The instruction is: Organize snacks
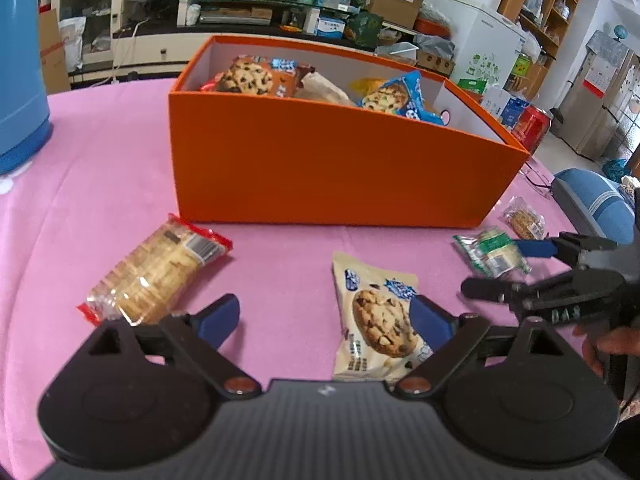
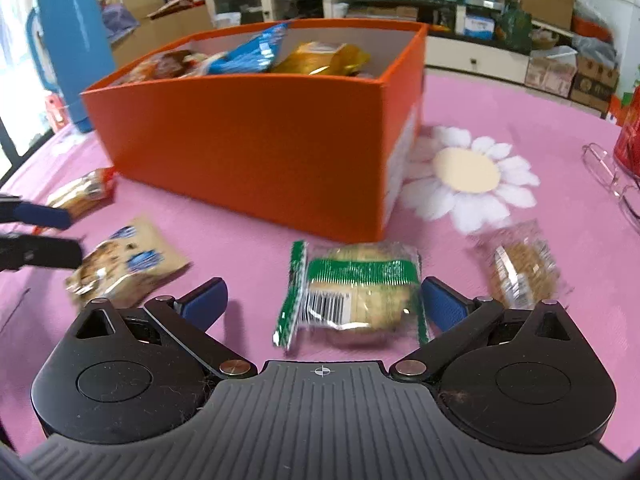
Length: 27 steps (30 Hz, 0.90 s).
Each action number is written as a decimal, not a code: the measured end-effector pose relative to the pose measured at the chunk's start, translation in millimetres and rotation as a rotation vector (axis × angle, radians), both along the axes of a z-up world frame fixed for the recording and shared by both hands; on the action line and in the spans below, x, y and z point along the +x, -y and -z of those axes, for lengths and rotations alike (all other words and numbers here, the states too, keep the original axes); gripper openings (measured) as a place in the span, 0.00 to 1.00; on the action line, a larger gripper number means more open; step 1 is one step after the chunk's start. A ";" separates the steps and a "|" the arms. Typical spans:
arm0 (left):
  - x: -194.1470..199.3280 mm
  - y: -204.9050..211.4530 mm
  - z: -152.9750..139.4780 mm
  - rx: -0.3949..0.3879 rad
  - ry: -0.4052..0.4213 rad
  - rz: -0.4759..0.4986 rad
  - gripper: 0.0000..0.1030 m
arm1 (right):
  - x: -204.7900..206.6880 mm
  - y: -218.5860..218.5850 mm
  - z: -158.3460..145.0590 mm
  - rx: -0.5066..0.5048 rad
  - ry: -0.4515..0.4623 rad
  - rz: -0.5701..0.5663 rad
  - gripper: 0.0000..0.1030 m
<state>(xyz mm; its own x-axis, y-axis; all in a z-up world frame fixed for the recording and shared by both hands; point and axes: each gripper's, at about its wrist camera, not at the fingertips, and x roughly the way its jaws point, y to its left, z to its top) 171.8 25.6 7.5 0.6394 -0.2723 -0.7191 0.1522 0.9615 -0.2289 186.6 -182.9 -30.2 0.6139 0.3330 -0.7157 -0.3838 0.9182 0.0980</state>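
Note:
An orange box with several snack packs inside stands on the pink tablecloth; it also shows in the right wrist view. My left gripper is open, with a cream chocolate-chip cookie pack lying by its right finger. A red-ended cracker pack lies to its left. My right gripper is open around a green-striped biscuit pack. A clear brown cracker pack lies to the right. The right gripper also shows in the left wrist view, at the green pack.
A blue thermos stands behind the box on the left. Glasses and a red can sit at the table's right side. A white daisy print marks the cloth. Cluttered shelves and a fridge stand beyond the table.

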 end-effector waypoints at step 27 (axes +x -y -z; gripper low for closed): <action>3.0 49.7 15.9 0.207 0.015 0.088 0.50 | -48.6 -3.9 -8.1 0.005 0.012 0.138 0.90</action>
